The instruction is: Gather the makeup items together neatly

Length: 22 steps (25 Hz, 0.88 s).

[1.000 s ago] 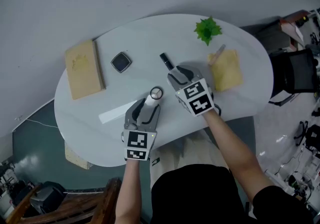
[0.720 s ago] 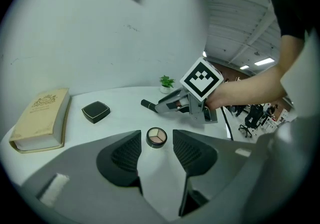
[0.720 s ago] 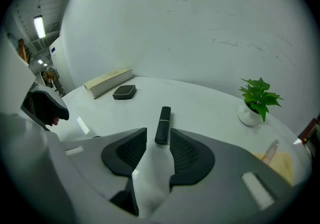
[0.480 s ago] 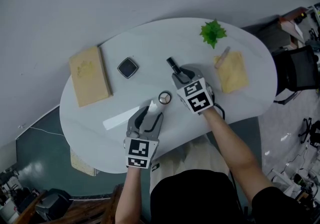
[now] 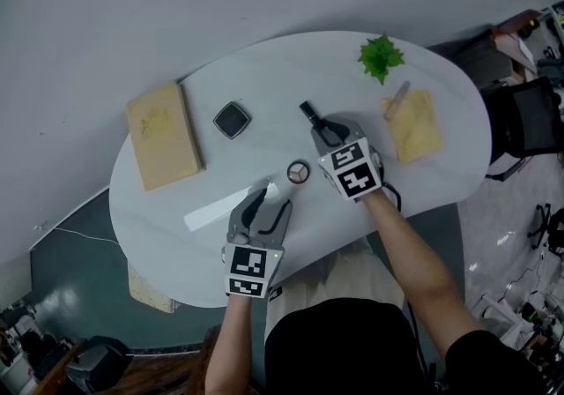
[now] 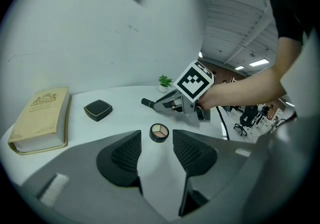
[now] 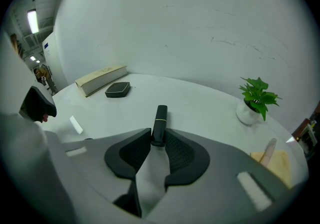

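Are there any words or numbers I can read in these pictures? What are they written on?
Nothing here can be read clearly.
Tan book: a gold crest and a line of gold print on its cover, too small and blurred to read.
Marker cube: only black and white squares, no letters or numbers.
Black compact and round eyeshadow pot: no print shows.

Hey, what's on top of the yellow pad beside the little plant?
A slim pinkish stick lies across the far corner of the yellow pad. Nothing else shows on it; what lies beneath it is covered.
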Each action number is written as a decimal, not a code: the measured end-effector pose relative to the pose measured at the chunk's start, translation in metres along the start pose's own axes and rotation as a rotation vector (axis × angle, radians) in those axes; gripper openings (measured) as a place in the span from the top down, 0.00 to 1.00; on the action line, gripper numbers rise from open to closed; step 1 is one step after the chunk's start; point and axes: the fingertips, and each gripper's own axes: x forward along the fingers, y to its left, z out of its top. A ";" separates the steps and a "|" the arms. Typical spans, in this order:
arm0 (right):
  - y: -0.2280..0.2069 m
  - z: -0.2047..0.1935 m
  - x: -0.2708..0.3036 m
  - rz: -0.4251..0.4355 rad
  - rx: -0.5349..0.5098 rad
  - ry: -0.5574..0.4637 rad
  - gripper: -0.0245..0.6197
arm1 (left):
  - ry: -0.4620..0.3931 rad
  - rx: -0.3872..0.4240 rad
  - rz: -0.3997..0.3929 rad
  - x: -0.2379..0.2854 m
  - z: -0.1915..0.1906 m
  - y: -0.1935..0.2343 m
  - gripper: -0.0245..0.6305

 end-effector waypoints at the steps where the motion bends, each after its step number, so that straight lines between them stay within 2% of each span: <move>1: 0.001 0.000 -0.001 -0.001 0.001 -0.001 0.81 | 0.000 0.000 -0.002 0.000 0.000 0.001 0.66; 9: 0.009 -0.005 -0.023 -0.005 0.066 -0.024 0.81 | -0.012 -0.008 0.002 0.002 0.004 0.013 0.67; 22: 0.035 -0.034 -0.053 -0.060 0.151 -0.036 0.81 | -0.006 0.018 -0.017 0.006 0.002 0.013 0.67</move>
